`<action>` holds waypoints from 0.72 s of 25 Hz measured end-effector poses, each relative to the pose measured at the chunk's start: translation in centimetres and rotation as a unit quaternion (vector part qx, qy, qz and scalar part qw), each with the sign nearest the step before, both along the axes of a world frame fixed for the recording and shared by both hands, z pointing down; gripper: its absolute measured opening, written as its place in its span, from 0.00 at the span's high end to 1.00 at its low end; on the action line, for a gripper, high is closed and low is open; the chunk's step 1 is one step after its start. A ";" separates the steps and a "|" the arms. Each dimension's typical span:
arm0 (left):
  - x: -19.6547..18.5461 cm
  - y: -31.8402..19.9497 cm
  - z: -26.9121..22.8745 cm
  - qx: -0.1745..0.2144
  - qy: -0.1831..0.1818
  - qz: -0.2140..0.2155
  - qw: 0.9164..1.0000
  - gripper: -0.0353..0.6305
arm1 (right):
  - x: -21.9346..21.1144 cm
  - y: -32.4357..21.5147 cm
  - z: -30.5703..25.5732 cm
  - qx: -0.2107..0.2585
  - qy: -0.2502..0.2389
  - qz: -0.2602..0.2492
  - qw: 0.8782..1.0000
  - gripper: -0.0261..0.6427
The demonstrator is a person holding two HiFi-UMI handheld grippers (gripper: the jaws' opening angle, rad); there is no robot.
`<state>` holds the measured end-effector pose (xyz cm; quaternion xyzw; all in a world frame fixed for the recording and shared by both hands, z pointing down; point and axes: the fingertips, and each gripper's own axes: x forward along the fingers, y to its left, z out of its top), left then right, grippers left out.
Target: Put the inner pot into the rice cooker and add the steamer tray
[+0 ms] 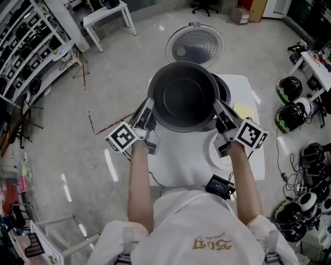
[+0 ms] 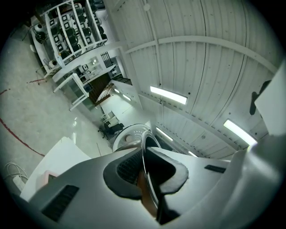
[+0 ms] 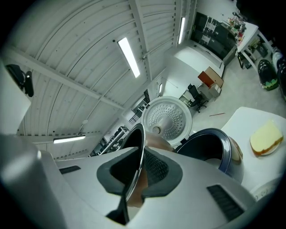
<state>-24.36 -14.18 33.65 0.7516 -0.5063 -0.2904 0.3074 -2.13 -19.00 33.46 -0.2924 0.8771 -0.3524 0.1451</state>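
The dark inner pot (image 1: 183, 96) hangs tilted above the white table (image 1: 181, 160), held by its rim from both sides. My left gripper (image 1: 149, 113) is shut on the rim's left edge, my right gripper (image 1: 220, 111) on its right edge. The thin metal rim sits clamped between the pads in the left gripper view (image 2: 145, 163) and in the right gripper view (image 3: 139, 167). The rice cooker (image 1: 223, 89) stands just behind the pot with its lid (image 1: 195, 44) open; its empty body (image 3: 210, 147) and perforated lid (image 3: 167, 117) show past the right jaws. A white round steamer tray (image 1: 220, 155) lies under my right hand.
A yellow sponge (image 1: 242, 110) lies at the table's right side. A small black device (image 1: 220, 185) sits at the near table edge. Several helmets (image 1: 289, 116) and cables lie on the floor to the right. Shelving (image 1: 26, 57) and a small white table (image 1: 106, 15) stand at the left.
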 end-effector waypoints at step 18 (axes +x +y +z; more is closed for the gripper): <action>5.6 -7.0 2.0 -0.017 0.004 0.044 0.999 0.88 | 5.8 -5.7 1.8 -0.015 0.005 0.041 0.999 0.89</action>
